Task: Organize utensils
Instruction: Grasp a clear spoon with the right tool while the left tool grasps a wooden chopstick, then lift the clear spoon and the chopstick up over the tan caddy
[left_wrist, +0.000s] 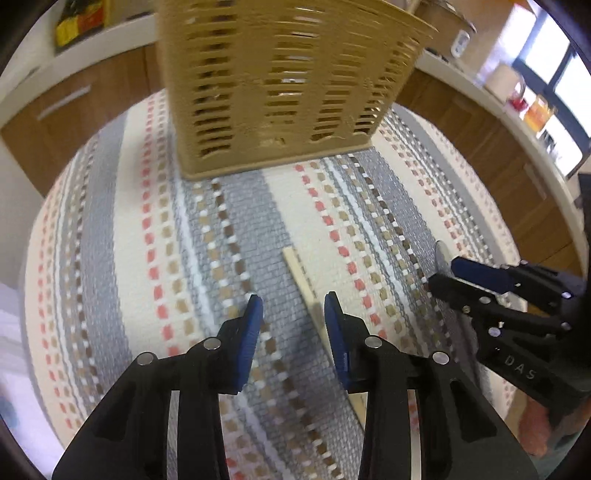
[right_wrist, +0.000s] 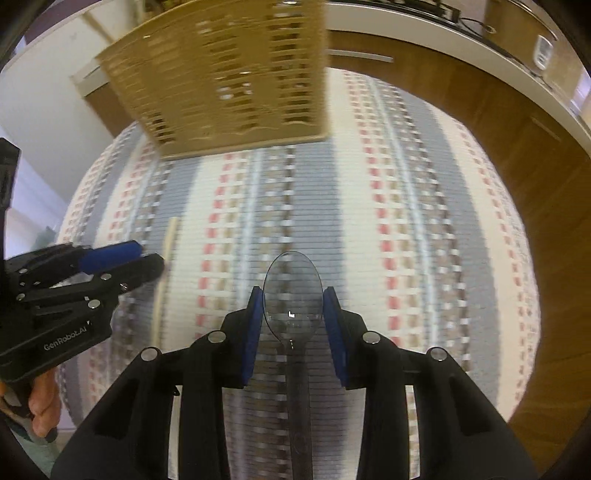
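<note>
Sitting btwn right gripper pads — clear spoon, prob touching.

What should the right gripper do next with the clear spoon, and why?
Probably close the right gripper on the clear spoon and lift it toward the basket. The spoon's bowl lies between the jaws, and they appear to touch its edges, so the grip looks unfinished. The basket stands on the striped cloth just ahead.

Both grippers, left gripper and right gripper, angled steeply downward, fingers partly spread, side by side.
</note>
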